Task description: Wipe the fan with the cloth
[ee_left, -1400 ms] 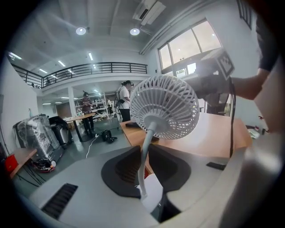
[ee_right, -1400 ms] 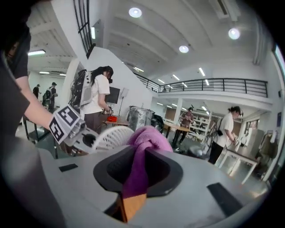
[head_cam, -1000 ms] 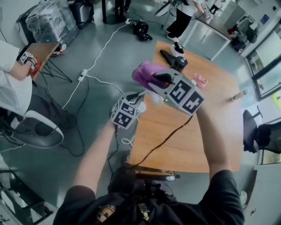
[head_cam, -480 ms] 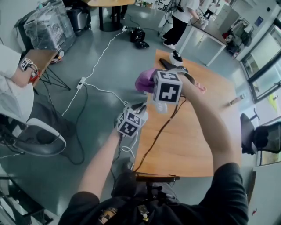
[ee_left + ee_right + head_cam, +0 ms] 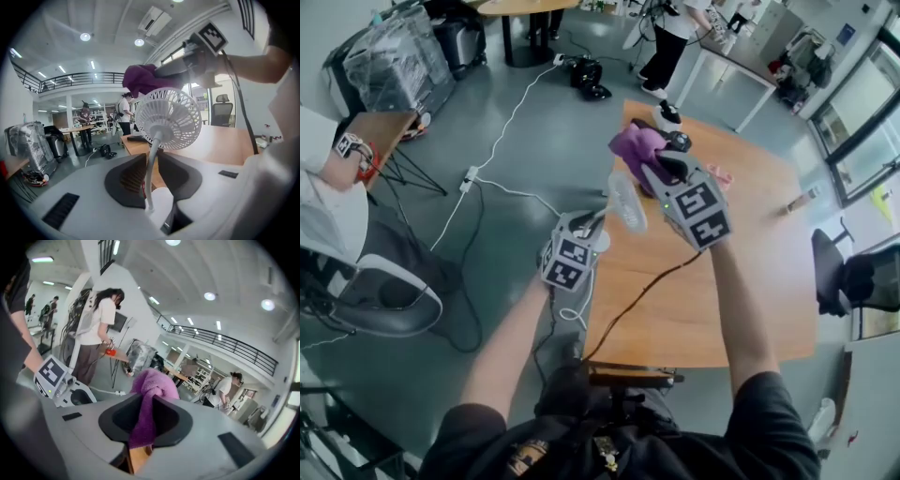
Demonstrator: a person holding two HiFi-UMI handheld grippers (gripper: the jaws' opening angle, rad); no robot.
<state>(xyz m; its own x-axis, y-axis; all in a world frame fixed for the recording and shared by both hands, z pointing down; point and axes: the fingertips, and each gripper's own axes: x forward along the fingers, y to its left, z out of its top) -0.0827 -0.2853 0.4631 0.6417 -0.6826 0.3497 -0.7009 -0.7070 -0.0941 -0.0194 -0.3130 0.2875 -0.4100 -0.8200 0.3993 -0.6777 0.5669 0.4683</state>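
Fan (image 5: 624, 201) is the thing to be wiped, and it stands in the air above the near left corner of the wooden surface (image 5: 741, 281), its thin white stem between the jaws of the left tool (image 5: 598, 225). These jaws have just been opening a little. The stem is still between the pads and the fan stays upright, so I judge that the grip is only looser, not released. Perhaps the person is adjusting the hold for a new side of the grille.

To the right, the purple cloth (image 5: 637, 142) is clamped in the narrow jaws of the right tool (image 5: 661, 161), with a bunch of it standing above the jaws and a tail hanging below. In the left gripper view the cloth lies against the upper back edge of the round grille. I cannot tell whether it really touches.

Compared with half a second ago, the right tool is rolled over, so its marker cube now faces down the arm, and the cloth is carried from the left side of the fan head to its far upper side. The wiping seems to be in progress, with the front of the grille still open to view.
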